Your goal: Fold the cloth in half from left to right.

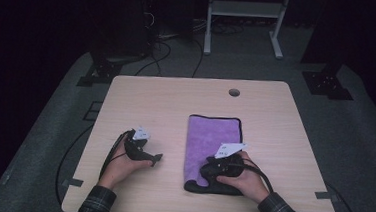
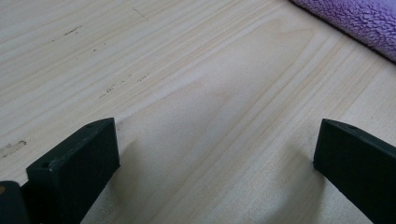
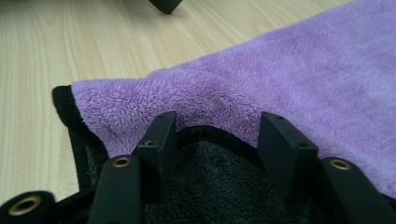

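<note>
A purple towel with a black hem lies folded lengthwise on the wooden table, right of centre. Its near end is turned up and shows the black underside. My right gripper rests on that near end. In the right gripper view its jaws stand apart with the black fleece between them and the purple pile just ahead; the pads do not press on it. My left gripper rests on bare wood left of the towel. It is open, with a corner of the towel at the top right.
A round cable hole sits near the table's far edge. A white metal stand and loose cables are on the floor behind the table. The tip of the left gripper shows at the top of the right gripper view.
</note>
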A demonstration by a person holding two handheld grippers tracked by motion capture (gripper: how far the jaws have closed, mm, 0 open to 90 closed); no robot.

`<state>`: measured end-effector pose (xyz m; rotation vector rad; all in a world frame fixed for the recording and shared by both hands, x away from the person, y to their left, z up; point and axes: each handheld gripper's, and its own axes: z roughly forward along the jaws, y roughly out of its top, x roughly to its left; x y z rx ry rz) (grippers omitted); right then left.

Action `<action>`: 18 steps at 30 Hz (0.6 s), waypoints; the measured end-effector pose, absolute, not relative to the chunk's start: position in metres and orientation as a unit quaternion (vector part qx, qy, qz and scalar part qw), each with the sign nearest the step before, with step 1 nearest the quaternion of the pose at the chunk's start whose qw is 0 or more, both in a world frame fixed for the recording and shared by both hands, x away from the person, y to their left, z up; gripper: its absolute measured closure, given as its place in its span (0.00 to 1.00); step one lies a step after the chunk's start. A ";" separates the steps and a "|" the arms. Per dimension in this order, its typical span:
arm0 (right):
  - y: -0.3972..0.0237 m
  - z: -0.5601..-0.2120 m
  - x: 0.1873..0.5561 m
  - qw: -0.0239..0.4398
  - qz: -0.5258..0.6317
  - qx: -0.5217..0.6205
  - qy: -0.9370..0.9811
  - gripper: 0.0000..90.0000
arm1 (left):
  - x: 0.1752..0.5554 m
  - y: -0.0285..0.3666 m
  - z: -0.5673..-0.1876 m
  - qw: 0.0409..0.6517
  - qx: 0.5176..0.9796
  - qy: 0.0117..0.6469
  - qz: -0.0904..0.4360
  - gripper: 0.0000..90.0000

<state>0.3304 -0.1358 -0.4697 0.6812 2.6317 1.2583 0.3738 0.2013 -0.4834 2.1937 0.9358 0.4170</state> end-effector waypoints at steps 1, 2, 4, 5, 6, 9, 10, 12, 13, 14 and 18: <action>-0.136 -0.468 0.329 0.075 0.420 0.223 0.876 0.53 | 0.374 0.201 -0.483 0.353 0.848 0.362 0.161 0.00; -0.136 -0.467 0.327 0.074 0.423 0.221 0.876 0.53 | 0.374 0.201 -0.483 0.353 0.848 0.362 0.161 0.00; -0.134 -0.467 0.326 0.072 0.423 0.217 0.877 0.54 | 0.374 0.201 -0.483 0.353 0.847 0.363 0.161 0.00; -0.132 -0.468 0.325 0.070 0.421 0.216 0.879 0.55 | 0.374 0.201 -0.483 0.353 0.847 0.363 0.160 0.00; -0.131 -0.470 0.325 0.071 0.415 0.214 0.881 0.55 | 0.374 0.201 -0.483 0.353 0.848 0.363 0.161 0.00; -0.128 -0.472 0.323 0.076 0.410 0.209 0.885 0.57 | 0.374 0.201 -0.483 0.352 0.848 0.362 0.161 0.00; -0.127 -0.472 0.322 0.082 0.407 0.207 0.886 0.59 | 0.374 0.201 -0.483 0.352 0.848 0.363 0.161 0.00; -0.127 -0.473 0.321 0.095 0.399 0.201 0.890 0.70 | 0.374 0.201 -0.483 0.353 0.847 0.363 0.161 0.00; -0.127 -0.473 0.320 0.102 0.396 0.198 0.891 0.75 | 0.374 0.201 -0.483 0.353 0.847 0.363 0.161 0.00; -0.127 -0.473 0.320 0.107 0.395 0.197 0.891 0.80 | 0.374 0.201 -0.483 0.353 0.847 0.363 0.161 0.00; -0.137 -0.465 0.322 0.092 0.408 0.213 0.883 0.90 | 0.374 0.201 -0.483 0.352 0.848 0.362 0.161 0.00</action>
